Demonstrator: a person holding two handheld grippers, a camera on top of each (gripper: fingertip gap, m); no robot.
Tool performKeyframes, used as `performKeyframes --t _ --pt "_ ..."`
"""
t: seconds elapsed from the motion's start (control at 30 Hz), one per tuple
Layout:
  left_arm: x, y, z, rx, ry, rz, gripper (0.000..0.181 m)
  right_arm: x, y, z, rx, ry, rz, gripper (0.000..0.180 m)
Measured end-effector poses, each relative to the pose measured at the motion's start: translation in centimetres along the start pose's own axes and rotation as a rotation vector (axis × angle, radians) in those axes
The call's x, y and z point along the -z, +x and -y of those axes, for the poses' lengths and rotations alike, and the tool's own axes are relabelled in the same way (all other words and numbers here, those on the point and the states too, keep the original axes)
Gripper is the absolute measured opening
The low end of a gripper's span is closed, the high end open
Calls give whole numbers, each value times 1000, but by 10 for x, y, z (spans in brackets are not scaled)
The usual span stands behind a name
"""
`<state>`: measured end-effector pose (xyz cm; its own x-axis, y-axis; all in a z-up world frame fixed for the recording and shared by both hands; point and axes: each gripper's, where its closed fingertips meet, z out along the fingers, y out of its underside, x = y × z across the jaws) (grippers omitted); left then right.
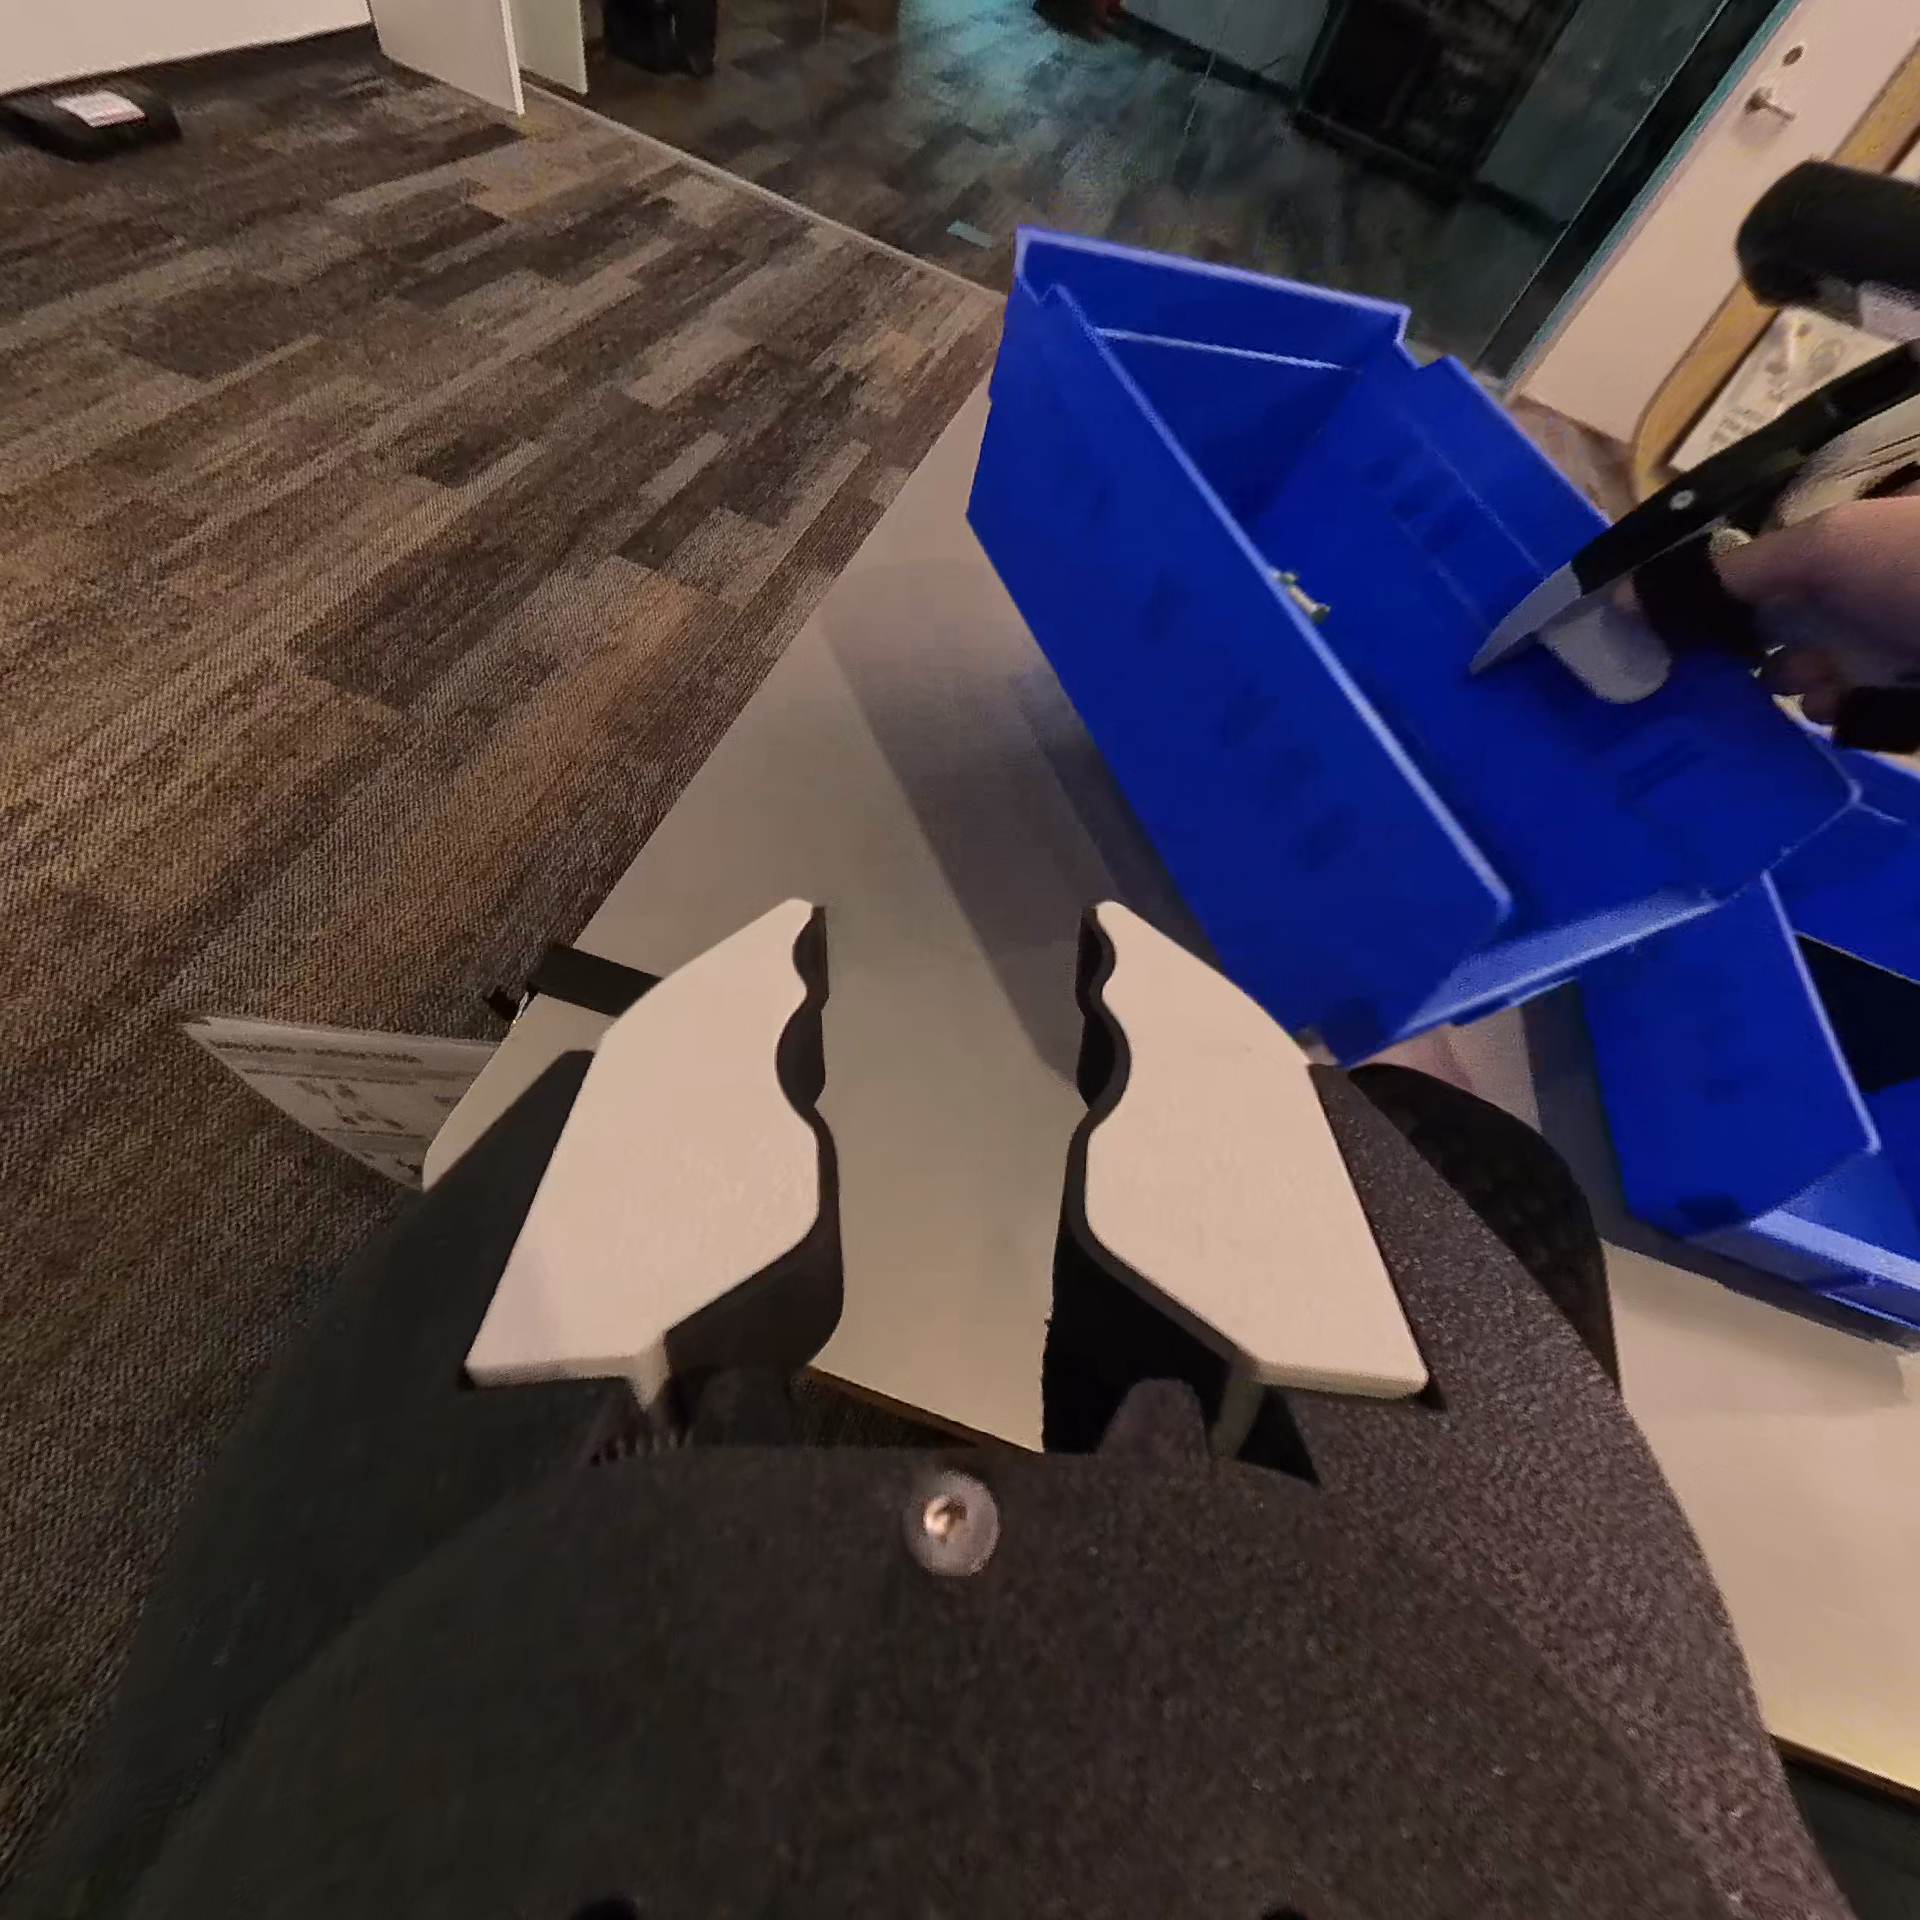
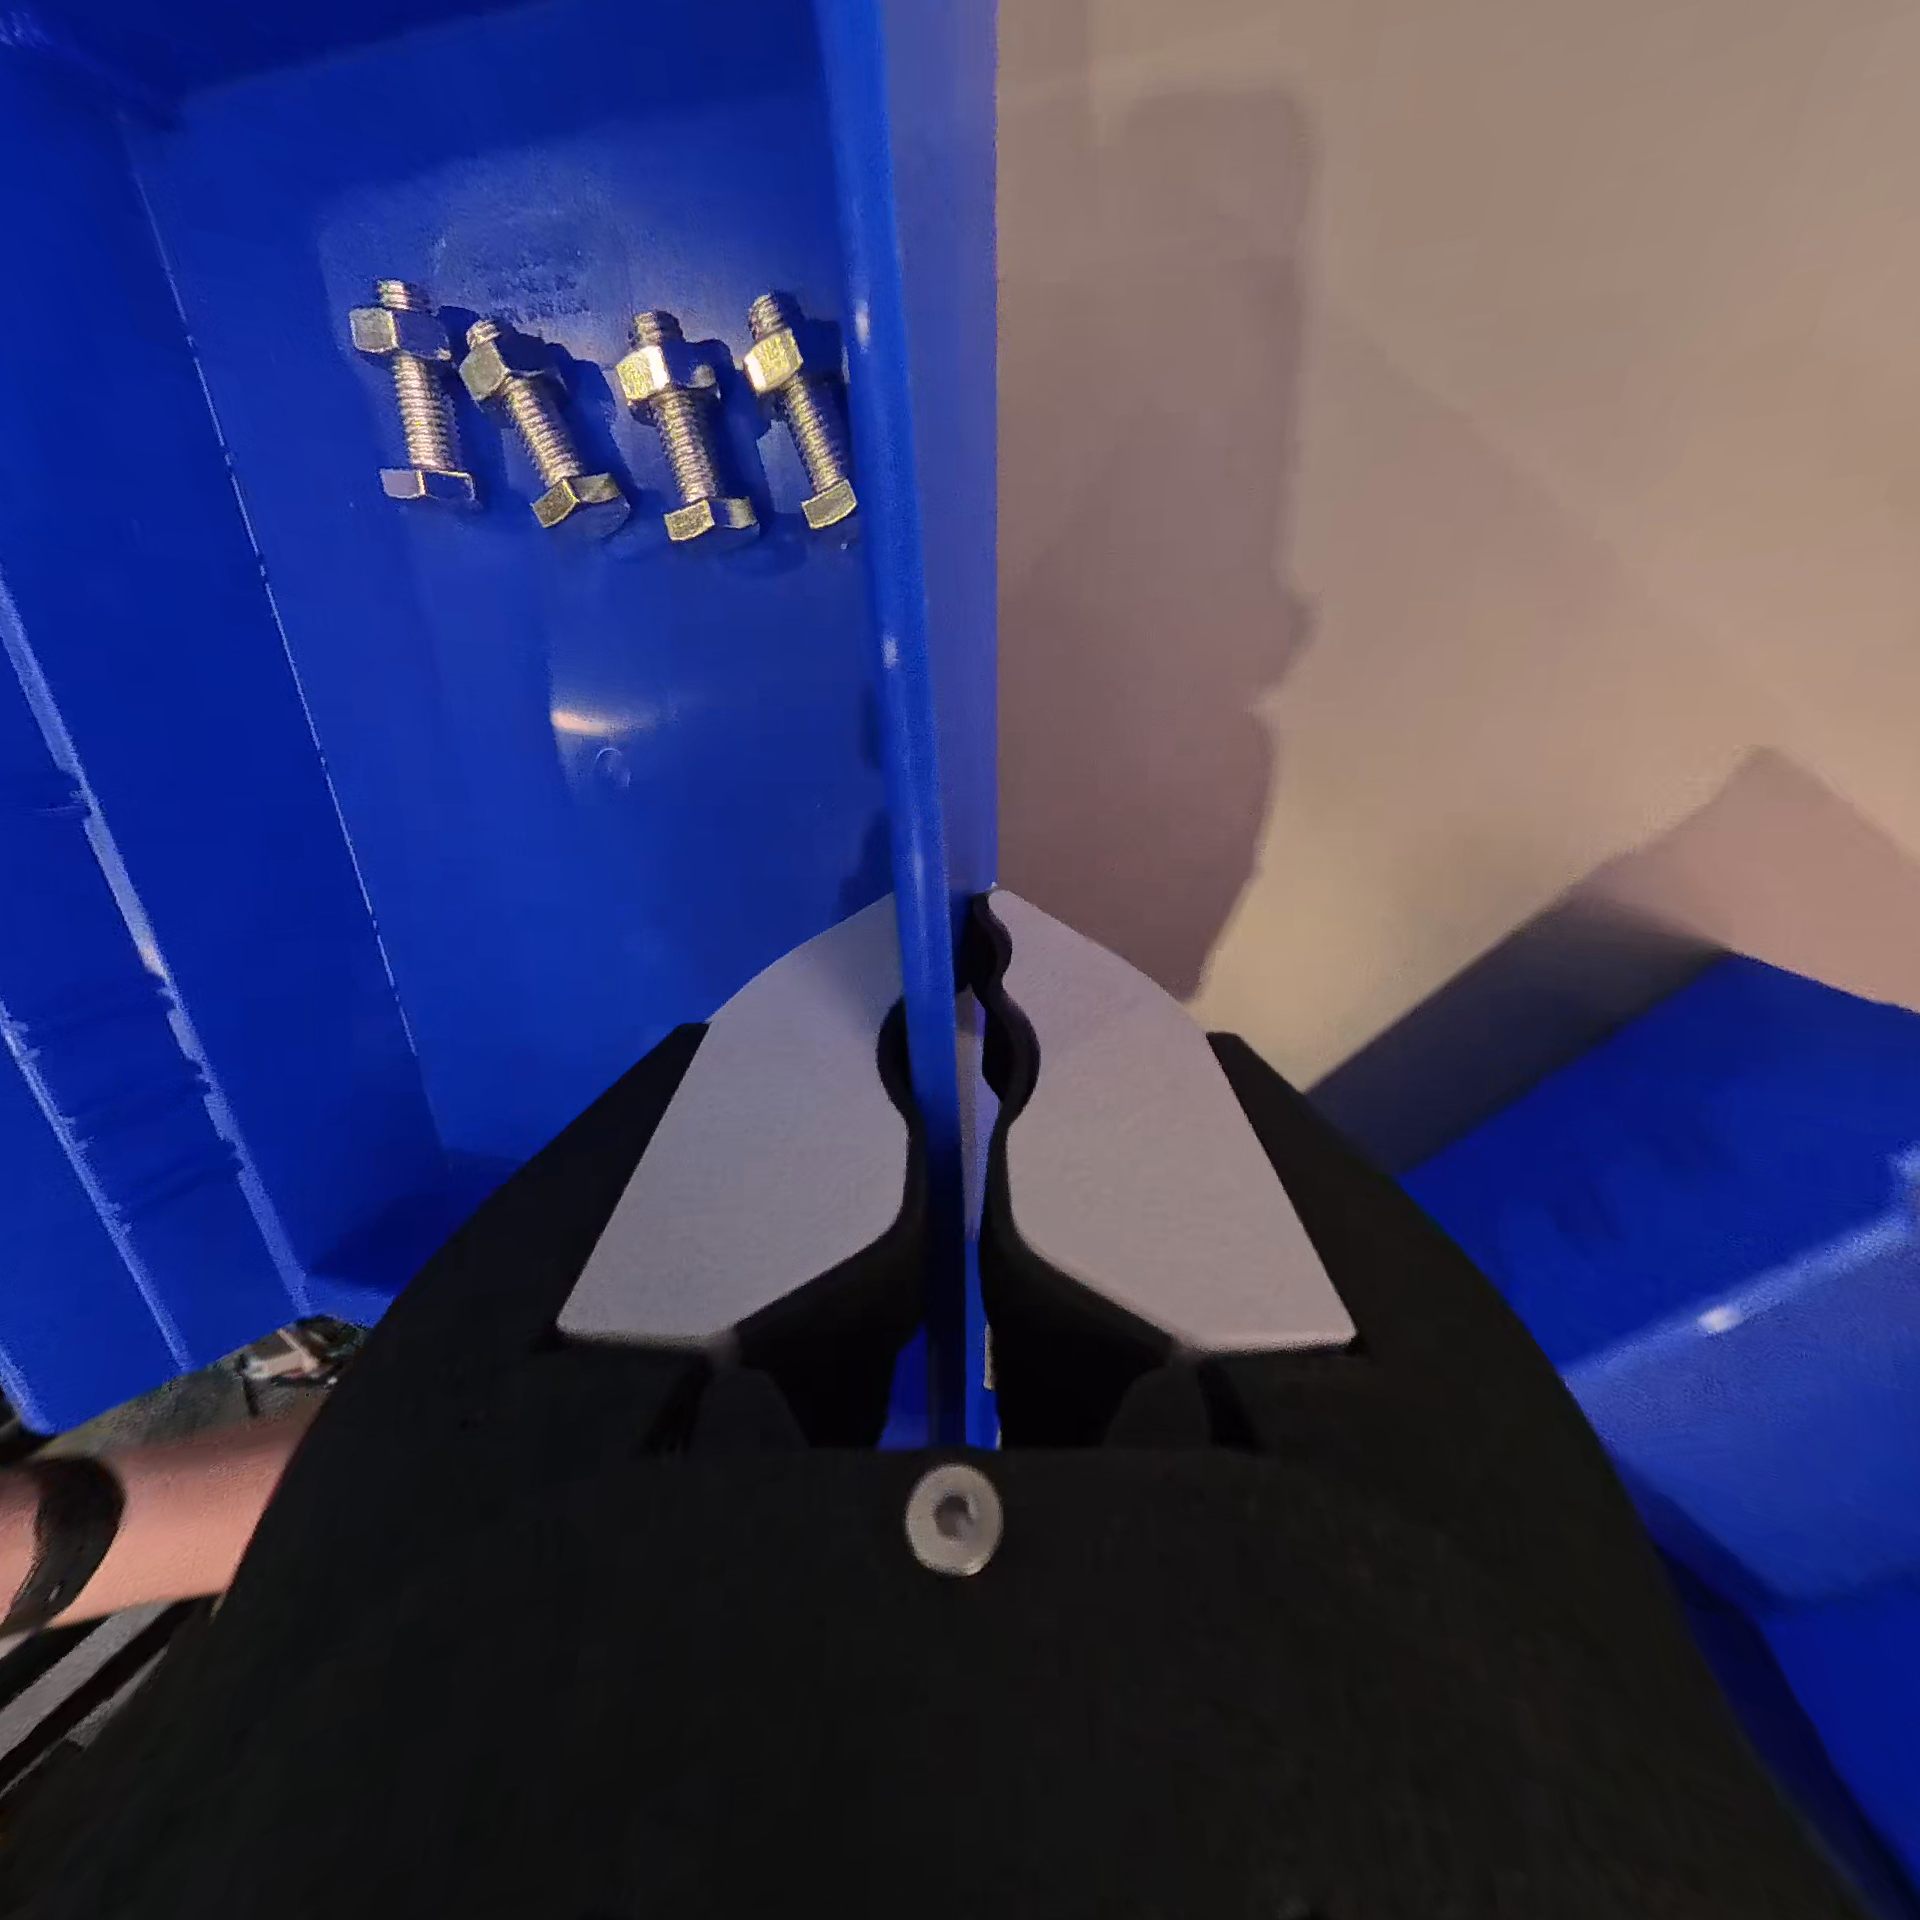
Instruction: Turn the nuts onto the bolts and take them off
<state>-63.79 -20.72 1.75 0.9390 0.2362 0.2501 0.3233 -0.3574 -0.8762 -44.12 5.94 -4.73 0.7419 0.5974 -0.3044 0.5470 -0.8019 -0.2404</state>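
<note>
Right tool [image 2: 951,966] was clamped on the side wall of the blue bin [image 2: 582,831], one finger inside the wall, one outside. Bin looked tipped and partly lifted off the worktop [image 1: 935,727], its near end resting over a second blue bin [image 1: 1725,1049].

Four bolts [image 2: 603,416] lay in a row on the bin floor, toward the far end from my grip, each with a nut [image 2: 400,335] threaded near its tip. The bolt nearest the gripped wall was partly hidden by that wall.

Left tool [image 1: 951,997] stood apart and empty, over bare worktop just beside the bin.

Judgement: the step in hand was moving or tipping the bin to bring the bolts within reach. To do it well I would keep the clamp firm on the thin wall, tilt slowly so the bolts slide instead of tumbling, and hold the left tool clear until the bin sits flat.

Right wrist view alone gave the count and the nuts on the threads. Left wrist view showed only a glint of metal inside the bin, but it alone showed the tilt, the second bin beneath, the worktop edge and the carpet floor [image 1: 364,468] beyond it.
</note>
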Motion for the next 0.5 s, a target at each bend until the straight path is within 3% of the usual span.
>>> performKeyframes --t 0.2,0.5 --pt "-13 6 -13 -20 -49 -24 47 -43 9 -7 -31 -43 -31 5" --pt "-36 30 -28 -59 -110 -78 47 -66 16 -11 -21 -57 -36 4"
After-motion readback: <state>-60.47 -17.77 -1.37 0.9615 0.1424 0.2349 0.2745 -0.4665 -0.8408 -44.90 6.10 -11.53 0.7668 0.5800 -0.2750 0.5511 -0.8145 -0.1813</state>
